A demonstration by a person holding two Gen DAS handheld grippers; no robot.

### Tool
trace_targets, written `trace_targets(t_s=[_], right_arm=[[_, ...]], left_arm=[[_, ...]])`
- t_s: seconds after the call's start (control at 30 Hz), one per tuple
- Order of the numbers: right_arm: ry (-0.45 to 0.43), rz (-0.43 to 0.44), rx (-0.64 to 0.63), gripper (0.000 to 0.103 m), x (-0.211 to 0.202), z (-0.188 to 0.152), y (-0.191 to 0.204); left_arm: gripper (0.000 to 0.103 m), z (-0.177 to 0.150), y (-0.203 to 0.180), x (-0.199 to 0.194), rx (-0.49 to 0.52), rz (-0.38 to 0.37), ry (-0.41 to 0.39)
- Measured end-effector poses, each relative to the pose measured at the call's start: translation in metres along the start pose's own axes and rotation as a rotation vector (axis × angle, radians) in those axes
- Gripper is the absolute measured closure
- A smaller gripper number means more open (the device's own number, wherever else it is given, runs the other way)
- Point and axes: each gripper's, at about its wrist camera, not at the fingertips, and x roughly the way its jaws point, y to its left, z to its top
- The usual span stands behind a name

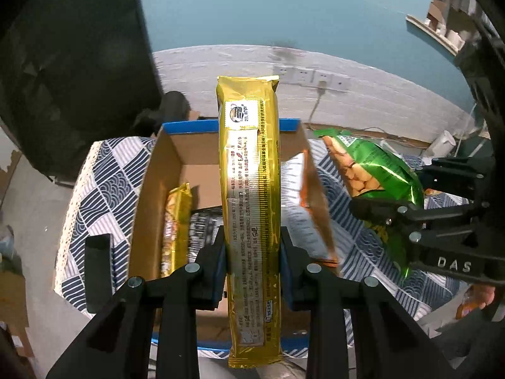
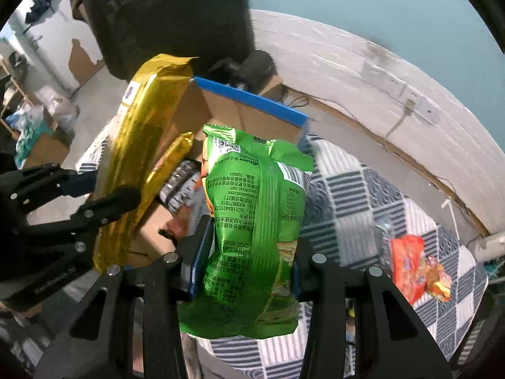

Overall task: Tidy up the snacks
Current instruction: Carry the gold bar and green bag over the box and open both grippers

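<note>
The left gripper (image 1: pixel 252 252) is clamped on a long gold packet (image 1: pixel 251 208), which stands above the open cardboard box (image 1: pixel 148 195), the landmark here. The right gripper (image 2: pixel 247 262) is closed tight on a green snack bag (image 2: pixel 255 221), just right of the box over the patterned cloth (image 2: pixel 356 195).

Only the left wrist view looks down into the box: a second gold packet (image 1: pixel 176 230) lies along its left wall beside a dark striped pack (image 1: pixel 203 227). Only the right wrist view shows a red wrapper (image 2: pixel 407 268) on the cloth well right of the box.
</note>
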Motion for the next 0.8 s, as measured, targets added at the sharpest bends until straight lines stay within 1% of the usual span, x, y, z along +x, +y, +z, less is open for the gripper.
trace_targets(t_s=[0.23,0.43,0.63,0.7,0.73,0.8], right_arm=[[0.031,0.024,-0.002,0.062,0.024,0.021,0.023],[0.053,0.022,-0.009,0.062,0.042,0.035,0.038],[0.068,0.02,-0.007,0.061,0.053,0.042,0.044],[0.067,0.01,-0.008,0.055,0.053,0.042,0.044],[0.062,0.007,-0.005,0.048,0.051,0.042,0.043],[0.054,0.003,0.0,0.047,0.048,0.042,0.041]], left_arm=[[0.074,0.002,0.028,0.015,-0.044,0.013,0.02],[0.074,0.002,0.048,0.027,-0.045,0.051,0.034],[0.073,-0.003,0.06,0.038,-0.055,0.061,0.065],[0.073,-0.003,0.061,0.039,-0.054,0.07,0.066],[0.07,-0.003,0.061,0.038,-0.054,0.077,0.062],[0.062,-0.001,0.062,0.033,-0.053,0.085,0.044]])
